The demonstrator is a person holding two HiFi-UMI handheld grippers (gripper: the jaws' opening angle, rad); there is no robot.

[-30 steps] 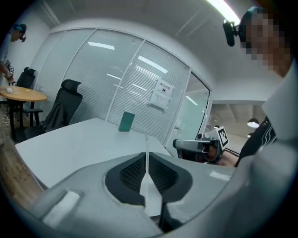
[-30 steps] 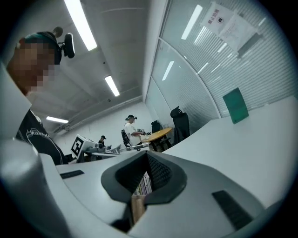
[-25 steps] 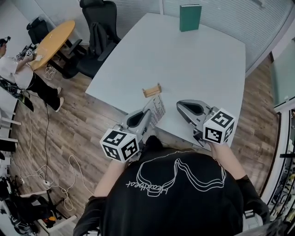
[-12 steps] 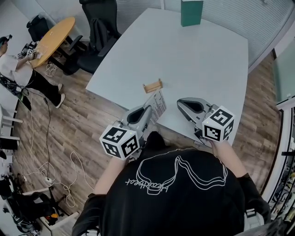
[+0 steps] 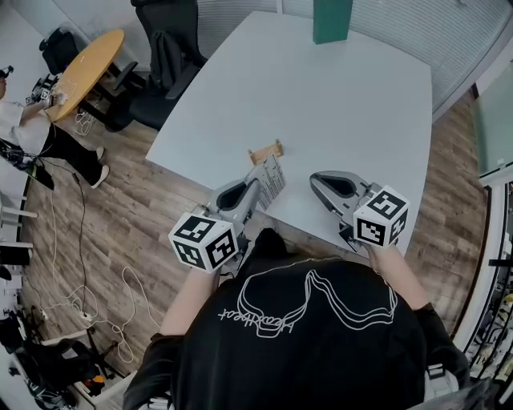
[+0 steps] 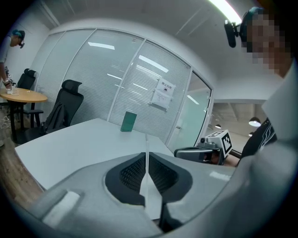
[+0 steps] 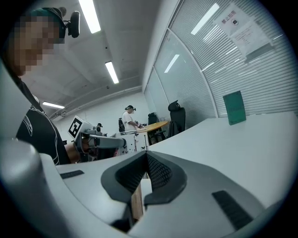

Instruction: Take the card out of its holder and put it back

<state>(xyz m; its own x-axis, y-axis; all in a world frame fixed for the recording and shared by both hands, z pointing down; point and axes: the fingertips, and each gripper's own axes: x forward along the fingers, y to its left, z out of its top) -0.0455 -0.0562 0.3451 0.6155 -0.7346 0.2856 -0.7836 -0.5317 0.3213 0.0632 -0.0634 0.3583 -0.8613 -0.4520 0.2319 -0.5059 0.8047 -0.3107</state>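
A small wooden card holder (image 5: 264,152) stands empty near the front edge of the white table (image 5: 353,104). My left gripper (image 5: 258,186) is just in front of it, shut on a white printed card (image 5: 271,176). The card's free end points toward the holder without touching it. In the left gripper view the card (image 6: 147,181) shows edge-on, clamped between the dark pads of that gripper (image 6: 146,160). My right gripper (image 5: 315,181) hovers over the table to the right of the card. Its jaws (image 7: 146,155) meet at the tips with nothing between them.
A green book (image 5: 332,20) stands upright at the table's far edge. Black office chairs (image 5: 164,56) and a round wooden table (image 5: 84,72) sit to the left on the wood floor, where a person (image 5: 24,120) stands. Glass walls with blinds lie beyond.
My left gripper has carried the card a little closer to the holder. The right gripper has stayed where it was.
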